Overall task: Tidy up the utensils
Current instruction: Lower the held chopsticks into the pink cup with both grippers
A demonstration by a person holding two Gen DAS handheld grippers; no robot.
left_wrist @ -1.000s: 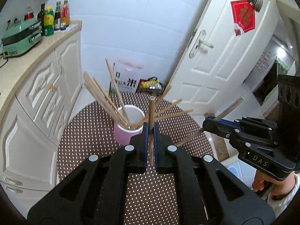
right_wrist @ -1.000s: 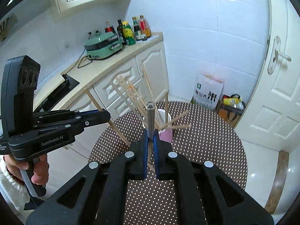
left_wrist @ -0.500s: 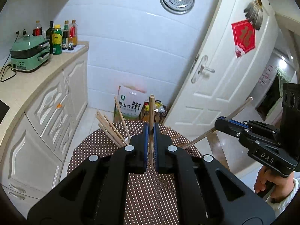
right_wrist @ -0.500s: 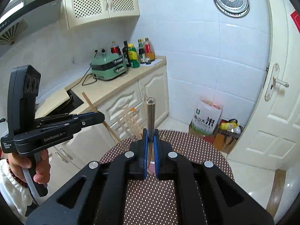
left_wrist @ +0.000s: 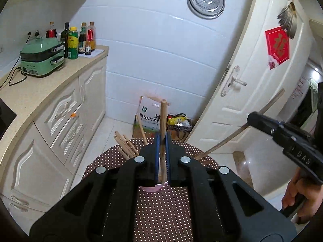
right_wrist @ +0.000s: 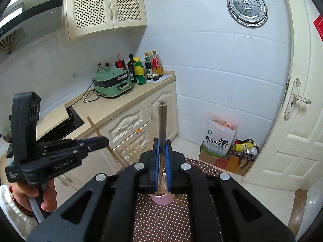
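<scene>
Looking first at the round surface [left_wrist: 167, 207] with the dotted brown cloth, standing low beside the kitchen cabinets. Carrying a pink cup [left_wrist: 153, 187], mostly hidden behind the jaws in both views; probably light and easy to tip if a stick is pushed against its rim. Holding already a bundle of wooden chopsticks [left_wrist: 125, 144], leaning out to the left like a fan, so likely shifting when another one is dropped among them.

Seeing next the left hand-held gripper [left_wrist: 162, 141], jaws pressed together on one pale wooden chopstick [left_wrist: 163, 119], standing almost upright above the cup. Seeing the right hand-held gripper [right_wrist: 162, 147], clamped in the same way on a darker chopstick [right_wrist: 162, 121] with a squared top end.

Judging both sticks as light, stiff and thin, with a smooth surface, so probably sliding or swinging between the pads if gripped too near one end. Taking hold around the middle or a little under it seems best, leaving the lower tip free for aiming into the cup. Not fragile, but easily rolling away if released on the cloth.
</scene>
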